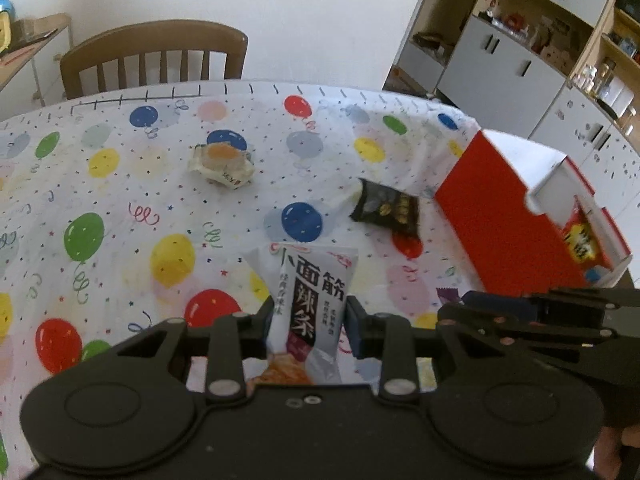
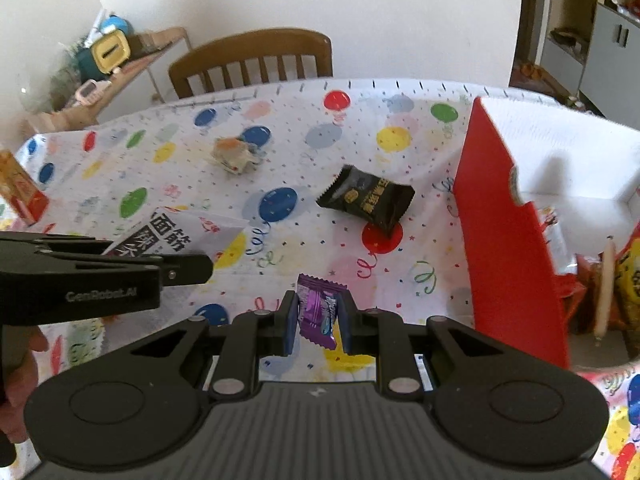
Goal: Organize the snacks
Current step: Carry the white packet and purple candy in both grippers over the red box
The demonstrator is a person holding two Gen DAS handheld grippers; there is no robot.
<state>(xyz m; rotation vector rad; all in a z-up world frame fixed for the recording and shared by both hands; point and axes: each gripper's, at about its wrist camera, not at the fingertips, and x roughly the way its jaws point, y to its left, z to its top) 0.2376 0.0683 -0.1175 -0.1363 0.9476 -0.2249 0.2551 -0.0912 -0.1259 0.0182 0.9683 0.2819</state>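
Balloon-printed cloth (image 1: 120, 208) covers the table I'm working over, with a wooden chair (image 1: 154, 58) pushed in at the far edge and white cabinets (image 1: 512, 60) off to the right.

My left gripper (image 1: 310, 318) has its jaws closed onto a white snack packet (image 1: 310, 300) with bold black characters; the pads press its sides and the packet stands up between them, its lower end hanging toward the camera. From the right wrist view I see that same packet (image 2: 180, 236) poking out past the left tongs, clear of the cloth.

My right gripper (image 2: 318, 314) is nearly closed, pinching a small purple candy wrapper (image 2: 318, 312) edge-on between the blue pads.

On the cloth beyond lie a black snack pouch (image 2: 366, 200) (gold print, too blurred to read) and, further back, a crumpled clear wrapper with an orange jelly inside (image 1: 222, 160); the two are well apart. At the right edge sits a red cardboard box (image 2: 508, 240), open at the top, with several packets already inside, though I can't tell how many. An orange carton (image 2: 22, 192) stands at the left edge in the right wrist view.

A hand (image 2: 18, 392) shows at the lower left, gripping the left tool's handle.
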